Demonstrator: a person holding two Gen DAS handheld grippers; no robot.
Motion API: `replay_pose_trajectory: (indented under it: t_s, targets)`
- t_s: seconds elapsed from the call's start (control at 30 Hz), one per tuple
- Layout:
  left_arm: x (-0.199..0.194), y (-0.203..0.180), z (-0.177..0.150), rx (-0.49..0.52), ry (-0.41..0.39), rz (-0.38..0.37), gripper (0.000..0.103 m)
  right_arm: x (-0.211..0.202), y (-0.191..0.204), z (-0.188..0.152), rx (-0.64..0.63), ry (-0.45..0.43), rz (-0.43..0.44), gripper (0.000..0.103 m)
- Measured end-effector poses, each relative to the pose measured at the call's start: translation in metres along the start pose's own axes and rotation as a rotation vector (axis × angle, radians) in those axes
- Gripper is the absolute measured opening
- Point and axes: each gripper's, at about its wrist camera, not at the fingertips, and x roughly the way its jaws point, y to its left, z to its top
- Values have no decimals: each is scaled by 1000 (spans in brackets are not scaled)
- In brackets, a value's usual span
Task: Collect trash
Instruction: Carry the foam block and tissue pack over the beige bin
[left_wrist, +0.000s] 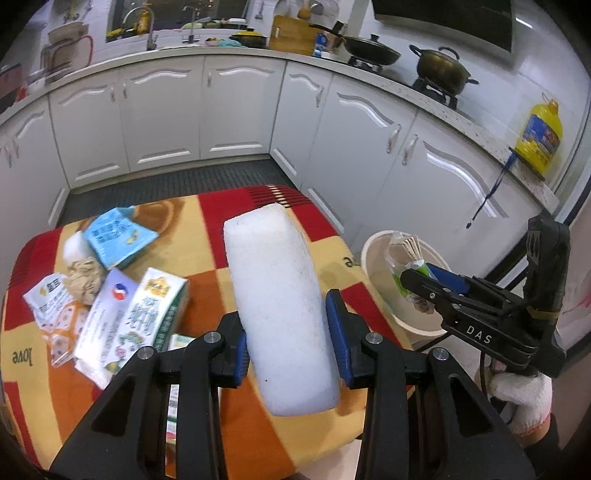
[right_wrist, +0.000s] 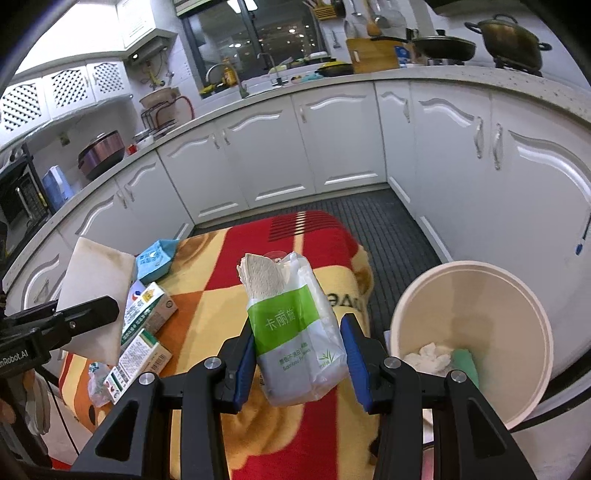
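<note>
My left gripper (left_wrist: 290, 332) is shut on a long white foam block (left_wrist: 280, 302), held upright above the checkered table (left_wrist: 229, 280). My right gripper (right_wrist: 297, 354) is shut on a green-and-clear tissue pack (right_wrist: 295, 328), held above the table's right edge beside the cream trash bin (right_wrist: 469, 332). In the left wrist view the right gripper (left_wrist: 443, 286) holds the pack over the bin (left_wrist: 373, 251). The bin holds crumpled white paper (right_wrist: 428, 354) and something green. Trash lies on the table's left: a blue packet (left_wrist: 118, 236), a brown paper ball (left_wrist: 85, 280), a green-white carton (left_wrist: 155, 314) and flat wrappers.
White kitchen cabinets (left_wrist: 229, 110) curve around behind the table, with a dark mat on the floor (left_wrist: 184, 184). A yellow oil bottle (left_wrist: 539, 136) stands on the counter at the right. Pots sit on the stove (left_wrist: 439, 70).
</note>
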Motion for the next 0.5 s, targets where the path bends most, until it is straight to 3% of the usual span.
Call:
replay_pose_trajectory:
  t_s: [0.5]
  targets:
    - [45,-74,15,117,57,-48,35,-19,-68,-15,98,5,-86,42]
